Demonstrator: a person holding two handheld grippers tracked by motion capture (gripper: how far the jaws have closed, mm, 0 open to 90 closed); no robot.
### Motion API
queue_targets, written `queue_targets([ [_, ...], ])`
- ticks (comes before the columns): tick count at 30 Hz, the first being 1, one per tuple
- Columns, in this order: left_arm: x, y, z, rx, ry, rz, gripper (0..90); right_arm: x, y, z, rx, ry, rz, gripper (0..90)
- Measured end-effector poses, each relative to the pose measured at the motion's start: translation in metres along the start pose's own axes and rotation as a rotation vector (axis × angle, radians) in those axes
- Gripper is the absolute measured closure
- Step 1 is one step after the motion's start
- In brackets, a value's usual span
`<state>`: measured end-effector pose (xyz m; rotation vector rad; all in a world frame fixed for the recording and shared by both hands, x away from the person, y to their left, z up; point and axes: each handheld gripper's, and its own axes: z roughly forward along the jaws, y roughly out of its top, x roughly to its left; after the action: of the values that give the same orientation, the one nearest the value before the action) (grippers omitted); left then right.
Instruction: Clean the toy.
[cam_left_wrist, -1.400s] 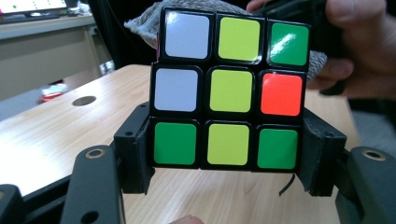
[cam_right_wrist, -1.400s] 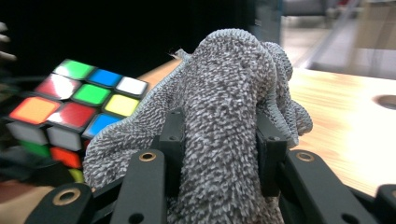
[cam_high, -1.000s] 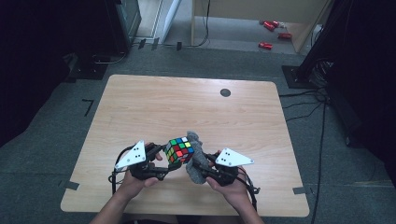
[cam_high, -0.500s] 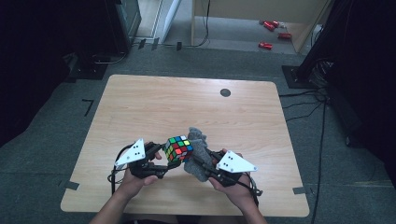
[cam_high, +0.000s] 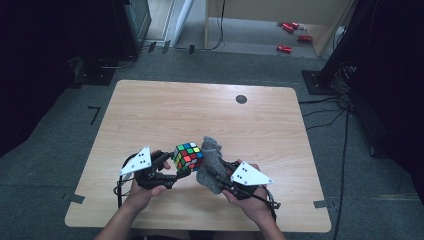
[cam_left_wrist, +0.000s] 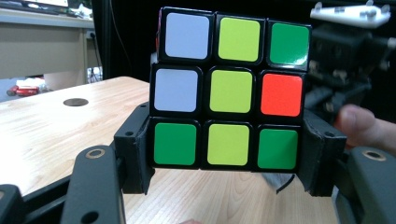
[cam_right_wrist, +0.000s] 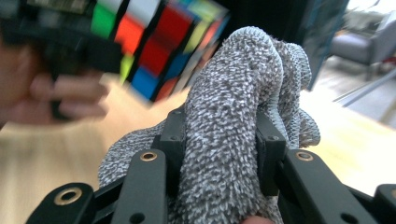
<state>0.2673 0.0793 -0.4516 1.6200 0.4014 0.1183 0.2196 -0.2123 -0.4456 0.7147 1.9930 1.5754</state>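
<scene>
Left gripper (cam_high: 167, 167) jaws clamped the multicoloured plastic puzzle cube (cam_high: 189, 156), held above the light wooden desk (cam_high: 200, 110) near its front edge; right gripper (cam_high: 212, 172) jaws pinched the grey knitted cloth (cam_high: 210, 160), touching cube's right side.

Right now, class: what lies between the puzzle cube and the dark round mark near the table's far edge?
Nothing: in the high view, bare wooden table runs from the puzzle cube to the dark round mark.

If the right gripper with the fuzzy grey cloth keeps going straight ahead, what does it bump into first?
Probably the multicoloured puzzle cube held in the left gripper. The right gripper points up-left at it, and its grey knitted cloth would likely touch first; whether a gap remains is unclear.
</scene>
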Motion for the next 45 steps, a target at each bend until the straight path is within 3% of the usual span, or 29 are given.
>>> queue_targets([
  [2,-0.001,0.000,0.002,0.003,0.000,-0.001,34.4,0.004,0.002,0.000,-0.019,0.020,-0.021,64.5],
  [5,0.000,0.001,-0.001,-0.021,0.011,-0.028,34.3,0.015,-0.001,0.007,0.033,0.063,-0.044,63.9],
  [9,0.004,0.002,-0.004,-0.078,0.039,-0.089,34.3,0.021,-0.011,0.022,0.147,0.125,0.019,63.2],
  [11,0.003,0.000,-0.003,-0.086,0.053,-0.098,34.3,0.025,-0.011,0.026,0.136,0.168,0.080,63.4],
  [13,0.001,-0.001,0.000,-0.080,0.050,-0.094,34.3,0.032,-0.009,0.028,0.117,0.211,0.102,63.5],
  [16,-0.005,-0.002,0.006,-0.073,0.041,-0.091,34.3,0.040,-0.007,0.032,0.086,0.220,0.128,64.5],
  [19,-0.009,-0.002,0.009,-0.070,0.041,-0.088,34.4,0.040,-0.010,0.033,0.038,0.177,0.205,65.7],
  [22,-0.007,-0.001,0.006,-0.086,0.050,-0.095,34.4,0.032,-0.014,0.030,0.017,0.108,0.273,66.3],
  [26,-0.004,0.001,0.000,-0.098,0.074,-0.100,34.4,0.007,-0.024,0.021,-0.003,-0.048,0.403,66.6],
  [29,-0.003,0.000,0.000,-0.097,0.083,-0.100,34.4,0.007,-0.025,0.022,0.014,-0.026,0.396,66.6],
  [33,-0.006,-0.002,0.004,-0.073,0.085,-0.082,34.4,0.037,-0.019,0.035,0.043,0.129,0.276,66.5],
  [35,-0.008,-0.003,0.006,-0.057,0.085,-0.067,34.3,0.051,-0.015,0.038,0.038,0.178,0.221,66.5],
  [37,-0.009,-0.002,0.007,-0.050,0.086,-0.059,34.4,0.052,-0.011,0.036,0.016,0.169,0.220,66.7],
  [39,-0.009,-0.002,0.006,-0.057,0.080,-0.065,34.4,0.042,-0.011,0.032,-0.003,0.137,0.275,66.9],
  [44,-0.007,0.002,0.001,-0.070,0.092,-0.067,34.4,0.013,-0.023,0.023,-0.026,-0.028,0.445,67.7],
  [45,-0.005,0.002,0.000,-0.070,0.098,-0.071,34.4,0.010,-0.026,0.022,-0.024,-0.047,0.454,67.6],
])
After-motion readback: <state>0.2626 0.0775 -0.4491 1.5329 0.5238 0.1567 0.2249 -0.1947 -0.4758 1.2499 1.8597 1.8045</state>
